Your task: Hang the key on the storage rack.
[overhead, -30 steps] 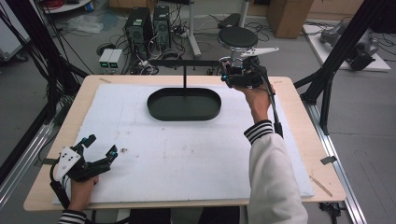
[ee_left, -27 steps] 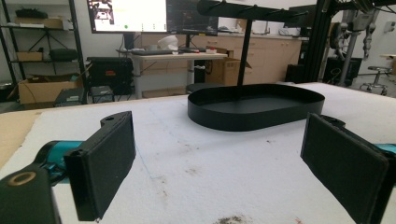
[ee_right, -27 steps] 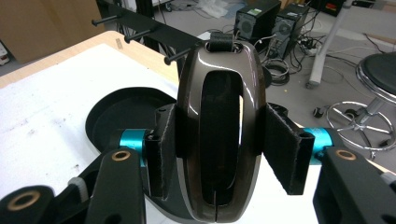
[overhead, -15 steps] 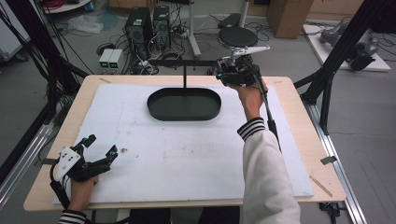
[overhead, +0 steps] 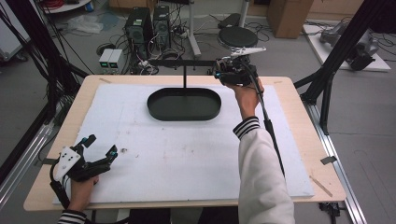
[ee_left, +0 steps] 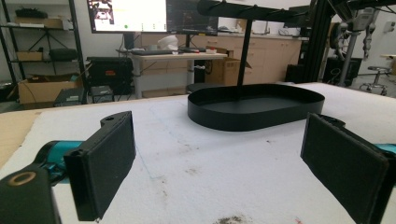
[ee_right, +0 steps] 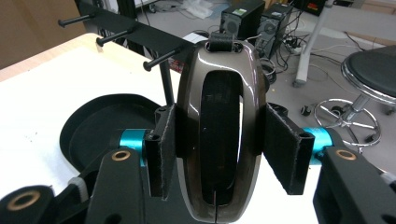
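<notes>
From the high view, the right gripper [overhead: 232,71] is lifted at the far edge of the table [overhead: 299,121], just beside the black rack [overhead: 184,62] with its pegs, and above the far right end of the oval black tray [overhead: 183,104]. What it carries is too small to make out here. The left gripper [overhead: 93,156] rests low near the front left corner, well apart from everything, with its jaws spread and nothing between them. In the left gripper view, the two jaws stand wide apart over the stained white mat [ee_left: 196,158], and the tray sits farther ahead with the rack post rising behind it; the top bar is partly cut off by the frame. In the right gripper view, the jaws are clamped on the sides of a glossy brown oval ring [ee_right: 219,126] with a small strap loop [ee_right: 220,43] at its top, close to one peg [ee_right: 163,58]. I think the loop is meant for a peg, and the danger is there: the loop is small, the ring hides its own far side, and a small tilt could make it miss and fall, or push the rack. The smooth surface may also slip in the pads. I cannot tell exactly what the object is.
</notes>
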`<state>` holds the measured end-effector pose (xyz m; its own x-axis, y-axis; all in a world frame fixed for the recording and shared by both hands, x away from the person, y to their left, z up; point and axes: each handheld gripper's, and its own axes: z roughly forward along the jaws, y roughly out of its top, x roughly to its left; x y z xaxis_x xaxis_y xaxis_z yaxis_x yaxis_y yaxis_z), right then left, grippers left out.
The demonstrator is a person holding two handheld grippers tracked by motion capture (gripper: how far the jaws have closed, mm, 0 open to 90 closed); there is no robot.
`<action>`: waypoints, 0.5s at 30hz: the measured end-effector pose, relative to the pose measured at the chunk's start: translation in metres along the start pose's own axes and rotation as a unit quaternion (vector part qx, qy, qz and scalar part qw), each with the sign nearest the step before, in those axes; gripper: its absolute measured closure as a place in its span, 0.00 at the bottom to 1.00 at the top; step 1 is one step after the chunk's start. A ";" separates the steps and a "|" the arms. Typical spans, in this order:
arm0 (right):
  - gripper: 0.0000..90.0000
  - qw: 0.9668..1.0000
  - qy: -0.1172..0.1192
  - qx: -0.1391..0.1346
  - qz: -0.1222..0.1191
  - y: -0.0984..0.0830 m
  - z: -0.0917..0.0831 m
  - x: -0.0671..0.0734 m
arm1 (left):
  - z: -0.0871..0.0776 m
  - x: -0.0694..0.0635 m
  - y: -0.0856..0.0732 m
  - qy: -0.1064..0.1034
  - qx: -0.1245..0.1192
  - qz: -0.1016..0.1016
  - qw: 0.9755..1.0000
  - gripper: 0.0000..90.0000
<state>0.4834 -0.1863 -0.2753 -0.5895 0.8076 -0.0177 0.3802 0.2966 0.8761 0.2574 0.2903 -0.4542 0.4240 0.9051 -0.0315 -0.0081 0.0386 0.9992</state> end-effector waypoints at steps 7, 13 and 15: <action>0.53 1.000 0.000 -0.005 0.003 0.001 0.005 -0.001 | 0.000 0.000 0.000 0.000 0.001 0.000 1.000 0.12; 0.53 1.000 -0.002 -0.008 0.003 0.003 0.010 -0.001 | 0.000 0.001 0.000 0.000 0.002 0.001 1.000 0.12; 0.53 1.000 -0.004 -0.009 0.004 0.003 0.012 -0.001 | 0.000 0.001 0.000 0.000 0.002 0.001 1.000 0.12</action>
<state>0.4933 -0.1799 -0.2780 -0.5811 0.8137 -0.0147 0.3710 0.2809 0.8851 0.2576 0.2908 -0.4541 0.4242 0.9051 -0.0301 -0.0045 0.0353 0.9994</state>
